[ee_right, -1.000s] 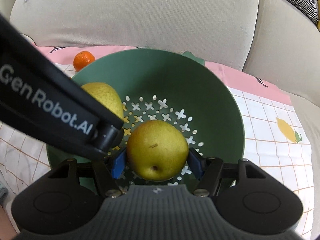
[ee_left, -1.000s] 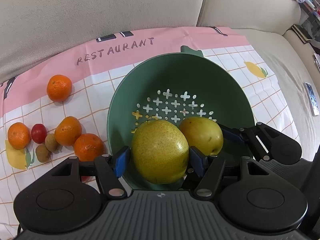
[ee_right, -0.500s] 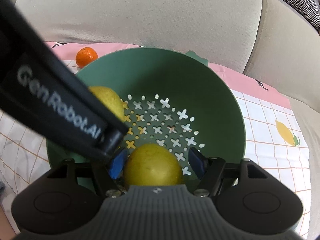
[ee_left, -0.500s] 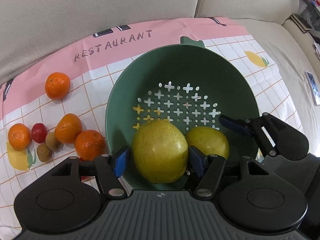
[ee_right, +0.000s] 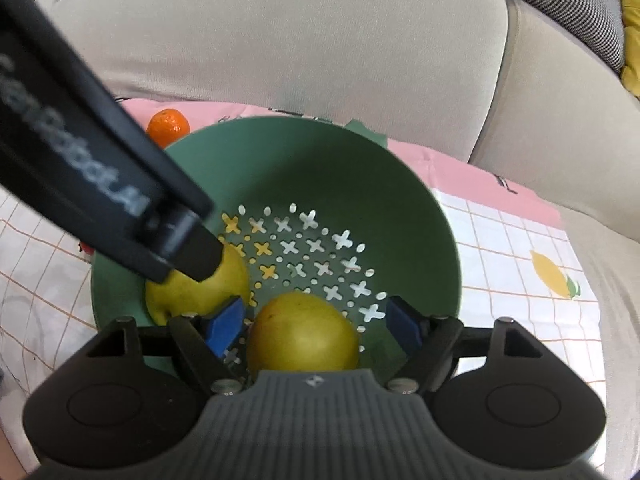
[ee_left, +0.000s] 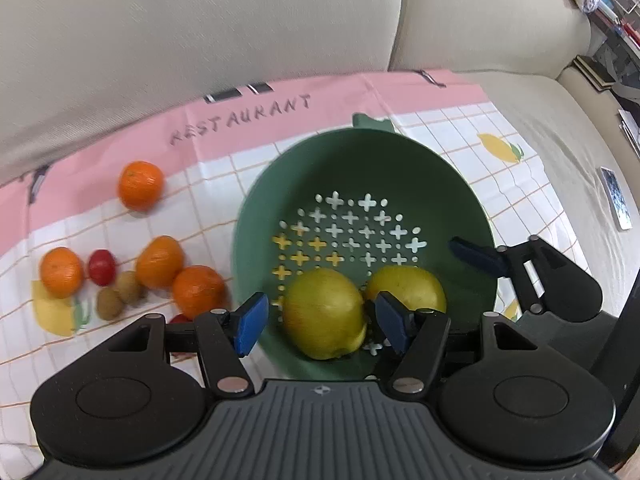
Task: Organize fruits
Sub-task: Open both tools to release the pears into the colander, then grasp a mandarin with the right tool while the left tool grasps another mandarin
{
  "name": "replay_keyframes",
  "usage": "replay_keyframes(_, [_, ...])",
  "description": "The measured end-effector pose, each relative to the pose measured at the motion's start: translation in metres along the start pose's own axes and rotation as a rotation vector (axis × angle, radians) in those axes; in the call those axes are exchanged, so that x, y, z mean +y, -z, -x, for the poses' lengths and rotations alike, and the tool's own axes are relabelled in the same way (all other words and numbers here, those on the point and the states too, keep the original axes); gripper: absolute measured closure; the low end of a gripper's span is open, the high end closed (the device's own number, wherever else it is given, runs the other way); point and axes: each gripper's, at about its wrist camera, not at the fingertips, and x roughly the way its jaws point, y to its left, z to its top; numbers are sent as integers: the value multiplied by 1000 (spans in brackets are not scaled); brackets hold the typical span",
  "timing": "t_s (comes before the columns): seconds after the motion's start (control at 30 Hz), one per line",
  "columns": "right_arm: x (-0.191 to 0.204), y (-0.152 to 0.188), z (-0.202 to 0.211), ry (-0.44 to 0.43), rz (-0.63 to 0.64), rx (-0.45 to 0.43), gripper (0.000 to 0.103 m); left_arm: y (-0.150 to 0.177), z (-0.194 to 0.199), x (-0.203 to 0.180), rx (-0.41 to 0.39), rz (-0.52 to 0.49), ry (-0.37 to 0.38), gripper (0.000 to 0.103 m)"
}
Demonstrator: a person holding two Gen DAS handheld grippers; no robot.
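Left gripper [ee_left: 318, 322] risen, pear [ee_left: 325, 314] released

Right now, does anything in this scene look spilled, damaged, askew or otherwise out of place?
Nothing stands out. Two pears sit in the green colander, which rests upright on the checked cloth. The tangerines, kiwis and cherry tomato lie loose beside it, unsorted but intact.

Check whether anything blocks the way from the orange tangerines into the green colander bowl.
Nothing lies on the cloth between the nearest round orange tangerine and the green plastic colander bowl's rim. Inside, two yellow-green pears fill the near side, and the left gripper hangs over one, jaws open; the perforated far side is free.
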Motion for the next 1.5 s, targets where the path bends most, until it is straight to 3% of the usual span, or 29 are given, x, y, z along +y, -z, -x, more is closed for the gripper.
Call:
replay_keyframes(0.1, [4, 1, 9, 11, 11, -32, 16, 7, 14, 4, -36, 7, -25, 30])
replay_keyframes(0.47, [25, 3, 40, 27, 48, -107, 16, 38, 64, 26, -151, -32, -157, 30])
replay_keyframes(0.77, [44, -4, 69, -95, -34, -227, 16, 70, 105, 69, -236, -19, -259, 30])
replay_keyframes(1.03, [97, -2, 83, -206, 62, -257, 17, 102, 111, 103, -270, -36, -300, 30])
replay_keyframes(1.33, [122, -3, 74, -205, 166, -227, 34, 111, 94, 121, -285, -20, -269, 30])
replay_keyframes(1.5, [133, -8, 62, -146, 247, -204, 47, 105, 81, 129, -290, -47, -282, 30])
